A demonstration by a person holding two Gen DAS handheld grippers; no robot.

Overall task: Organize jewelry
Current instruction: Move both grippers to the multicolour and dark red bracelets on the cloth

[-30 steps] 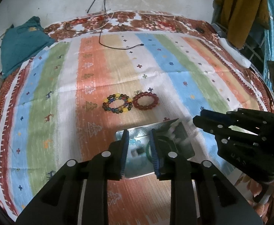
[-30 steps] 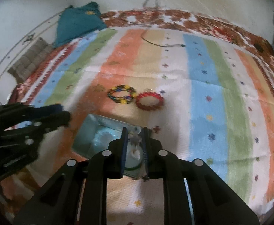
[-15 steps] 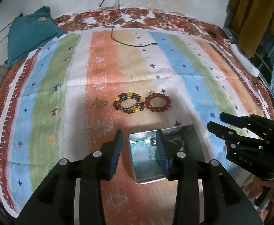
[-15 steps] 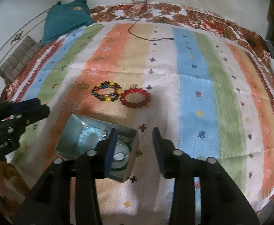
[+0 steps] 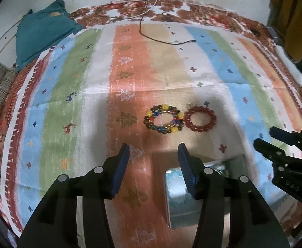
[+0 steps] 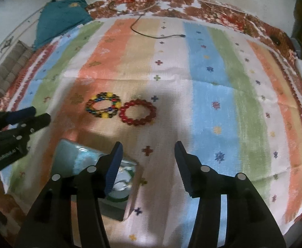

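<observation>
Now both grippers hang over the striped, tree-and-cross-patterned cloth (image 5: 223, 66), and neither one grips anything. The left gripper (image 5: 153, 166) has its blue-padded jaws opening, only bare orange stripe between them; the right gripper (image 6: 147, 163) is opening too, over white cloth.

The small open metal tin (image 5: 192, 208) sits low and right of centre in the left view, low left in the right view, with pale blue beads and something green lying inside — likely where the jewelry is meant to end up.

Two pieces wait outside it, just above centre in both views: a multicoloured beaded bracelet of yellow, blue and dark beads (image 6: 103, 107) and a red beaded bracelet (image 6: 138, 112), side by side and touching or nearly so. Lying flat and clear of the tin, they leave each jaw room to come down — probably one bracelet per hand.
</observation>
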